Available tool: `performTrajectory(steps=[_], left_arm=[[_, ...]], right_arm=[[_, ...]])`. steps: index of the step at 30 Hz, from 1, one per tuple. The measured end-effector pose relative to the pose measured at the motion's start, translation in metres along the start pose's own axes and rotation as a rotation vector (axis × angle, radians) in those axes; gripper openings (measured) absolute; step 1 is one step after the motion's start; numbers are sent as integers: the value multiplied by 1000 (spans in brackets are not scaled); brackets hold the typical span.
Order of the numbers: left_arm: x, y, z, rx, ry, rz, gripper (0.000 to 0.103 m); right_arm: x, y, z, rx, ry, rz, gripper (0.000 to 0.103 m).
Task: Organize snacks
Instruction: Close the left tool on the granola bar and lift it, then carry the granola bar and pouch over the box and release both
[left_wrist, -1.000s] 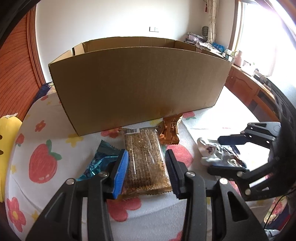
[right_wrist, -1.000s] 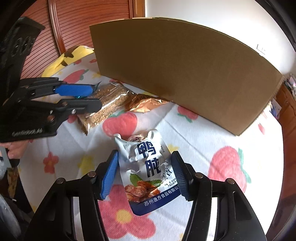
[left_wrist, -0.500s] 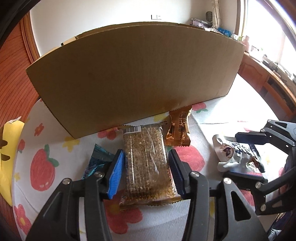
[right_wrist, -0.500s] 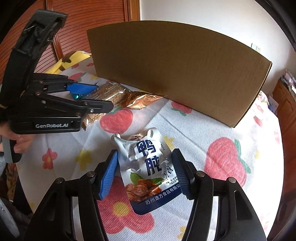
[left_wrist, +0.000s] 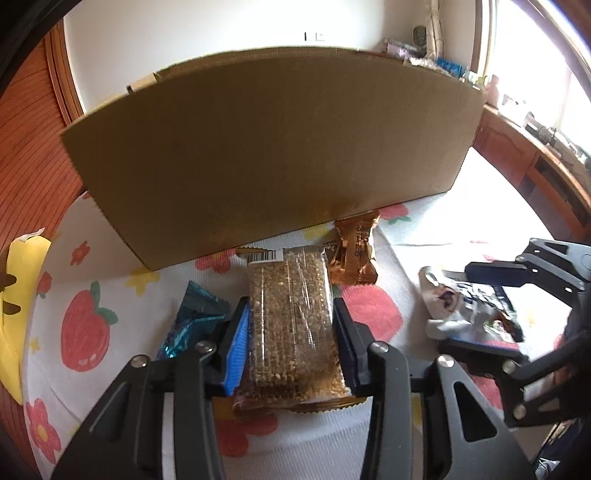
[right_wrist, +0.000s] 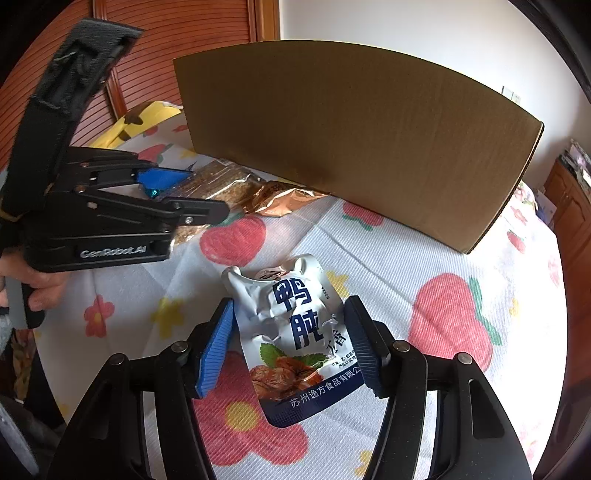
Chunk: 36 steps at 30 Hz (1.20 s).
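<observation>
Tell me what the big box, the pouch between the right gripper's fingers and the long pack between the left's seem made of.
Box: matte brown corrugated cardboard; fluting shows at its edge. Pouch: probably foil-laminated plastic, silvery, glossy, creased. Long pack: clear shiny plastic film; the grainy bar inside shows through, with glare streaks.

Left tool (left_wrist: 291, 343): black plastic frame of angular struts with cut-out openings, silver round-headed screws at the pivots, ribbed blue pads (left_wrist: 238, 350) on the inner finger faces. White "GenRobot.AI" lettering on its side, black strap rising from the top. Right tool (right_wrist: 291, 343): same black frame, silver screws, ribbed blue pads (right_wrist: 216, 350). Grey handle in the hand (right_wrist: 40, 280).
</observation>
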<state>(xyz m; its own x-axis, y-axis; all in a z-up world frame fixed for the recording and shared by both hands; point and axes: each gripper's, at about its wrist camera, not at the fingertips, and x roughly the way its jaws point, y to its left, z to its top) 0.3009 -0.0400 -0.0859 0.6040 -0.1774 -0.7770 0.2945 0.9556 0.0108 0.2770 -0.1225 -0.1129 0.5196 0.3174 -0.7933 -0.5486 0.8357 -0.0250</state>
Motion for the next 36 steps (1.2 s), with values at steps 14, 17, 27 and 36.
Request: performTrajectory(steps=[14,17,27,36], left_arm=[[-87,19,-7,-69,-148,-38,41],[-96,20,-8,-64,-165,-23,41],[-113,27,-9,-66,-197,-10,41],[-128,34,0,-70,-242,-1,41]], right_arm=[[0,1,-1,-5,-4,-5,61],[-1,1,-1,2,-6,-16,59],[-28,8,0,32,-64,-3,58],[-79,4,13,37,-170,-23,58]])
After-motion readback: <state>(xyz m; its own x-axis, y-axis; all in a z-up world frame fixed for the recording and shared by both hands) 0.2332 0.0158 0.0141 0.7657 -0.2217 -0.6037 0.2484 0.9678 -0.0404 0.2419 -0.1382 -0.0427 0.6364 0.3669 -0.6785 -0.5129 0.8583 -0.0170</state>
